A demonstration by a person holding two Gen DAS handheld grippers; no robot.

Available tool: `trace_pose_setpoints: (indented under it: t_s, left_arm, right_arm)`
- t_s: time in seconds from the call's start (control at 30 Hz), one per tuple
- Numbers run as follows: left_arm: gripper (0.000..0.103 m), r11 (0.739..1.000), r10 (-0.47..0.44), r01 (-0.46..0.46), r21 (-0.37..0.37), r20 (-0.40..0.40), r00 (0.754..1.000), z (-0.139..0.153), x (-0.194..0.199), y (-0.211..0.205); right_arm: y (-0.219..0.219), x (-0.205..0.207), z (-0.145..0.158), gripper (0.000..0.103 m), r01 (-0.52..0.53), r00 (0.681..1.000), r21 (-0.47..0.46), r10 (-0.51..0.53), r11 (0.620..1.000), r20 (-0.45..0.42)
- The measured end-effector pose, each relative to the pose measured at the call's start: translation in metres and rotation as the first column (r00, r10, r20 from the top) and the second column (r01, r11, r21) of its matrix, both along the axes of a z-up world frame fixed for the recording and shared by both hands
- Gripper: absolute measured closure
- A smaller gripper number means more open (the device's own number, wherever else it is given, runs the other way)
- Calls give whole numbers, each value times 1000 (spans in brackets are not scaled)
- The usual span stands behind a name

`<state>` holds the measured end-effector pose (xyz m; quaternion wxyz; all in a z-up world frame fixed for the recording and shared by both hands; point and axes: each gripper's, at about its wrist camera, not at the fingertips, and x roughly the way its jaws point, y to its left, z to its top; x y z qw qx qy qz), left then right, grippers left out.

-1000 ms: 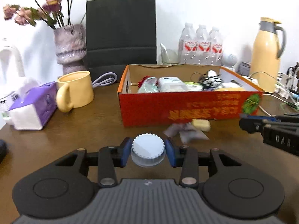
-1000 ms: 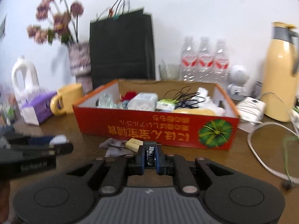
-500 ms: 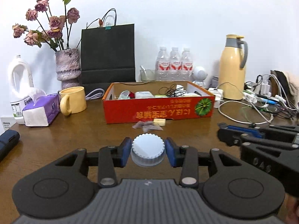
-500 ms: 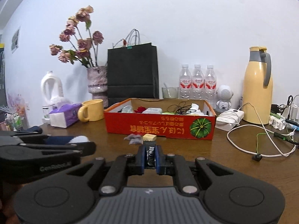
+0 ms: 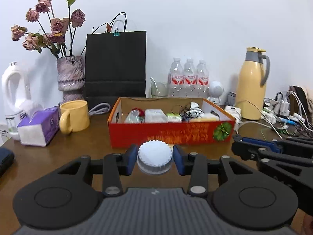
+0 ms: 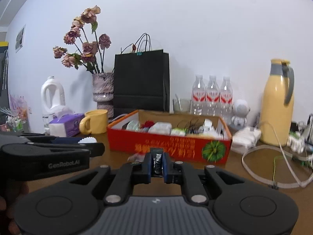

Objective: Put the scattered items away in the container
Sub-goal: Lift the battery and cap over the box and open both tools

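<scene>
The red cardboard box [image 5: 168,136] stands mid-table, filled with several small items and a tangle of black wire. My left gripper [image 5: 154,156] is shut on a white ribbed cap [image 5: 154,151] of a small jar, just in front of the box. In the right wrist view, my right gripper [image 6: 157,165] is shut on a small black packet [image 6: 157,160] with white lettering, in front of the box [image 6: 168,146]. Loose wrappers [image 6: 135,157] lie on the table by the box's front wall. Each gripper shows at the edge of the other's view.
A yellow mug [image 5: 75,116], purple tissue pack [image 5: 39,129], vase of dried roses [image 5: 69,78] and black paper bag [image 5: 116,66] stand left and behind. Water bottles [image 5: 187,78], a yellow thermos [image 5: 252,84] and tangled cables [image 5: 283,113] crowd the right.
Both grippers kept their holds and rose a little while shifting across the table. In the left view the loose wrappers are now hidden behind the cap.
</scene>
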<state>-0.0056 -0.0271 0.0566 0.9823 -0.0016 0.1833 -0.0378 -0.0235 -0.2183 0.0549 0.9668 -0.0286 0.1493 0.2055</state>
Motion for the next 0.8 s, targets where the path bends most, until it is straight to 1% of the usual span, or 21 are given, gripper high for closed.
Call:
trace_pose_setpoints:
  t_s: [0.13, 0.27, 0.33, 0.37, 0.4, 0.47, 0.53, 0.57, 0.63, 0.7, 0.77, 0.8]
  left_arm:
    - [62, 1000, -17, 17, -18, -5, 1000, 8, 43, 0]
    - [62, 999, -42, 42, -4, -2, 999, 16, 94, -1]
    - [62, 998, -58, 58, -20, -40, 998, 18, 127, 3]
    - [62, 997, -59, 56, -44, -61, 996, 18, 141, 6]
    - [62, 996, -65, 58, -72, -98, 993, 18, 161, 10]
    - [62, 993, -85, 70, -93, -166, 982, 15, 190, 13]
    - [62, 993, -96, 78, -87, -222, 970, 12, 218, 15]
    - [62, 994, -90, 74, -76, -249, 964, 10, 230, 14]
    - [62, 995, -96, 82, -60, -304, 948, 5, 250, 15]
    - [62, 996, -89, 81, -39, -371, 924, 0, 268, 16]
    - [62, 996, -85, 75, -39, -435, 896, -6, 280, 19]
    - [62, 996, -89, 81, -37, -465, 881, -9, 286, 21]
  right_arm:
    - [8, 40, 10, 93, -5, 1000, -2, 5, 1000, 3]
    - [19, 92, 20, 92, -14, 1000, 15, 15, 1000, -16]
    - [24, 119, 23, 92, -17, 998, 29, 18, 999, -52]
    - [26, 136, 24, 92, -19, 997, 39, 23, 999, -79]
    - [29, 151, 25, 92, -24, 994, 45, 29, 999, -109]
    - [33, 183, 23, 92, -32, 983, 55, 41, 998, -177]
    - [36, 215, 18, 92, -46, 962, 66, 62, 997, -267]
    - [37, 232, 16, 92, -50, 945, 66, 69, 997, -319]
    - [42, 259, 11, 92, -69, 915, 56, 86, 996, -394]
    - [47, 284, 4, 92, -80, 875, 36, 87, 996, -476]
    - [52, 306, -2, 92, -91, 829, 21, 88, 996, -553]
    - [55, 313, -5, 91, -102, 811, 14, 91, 995, -578]
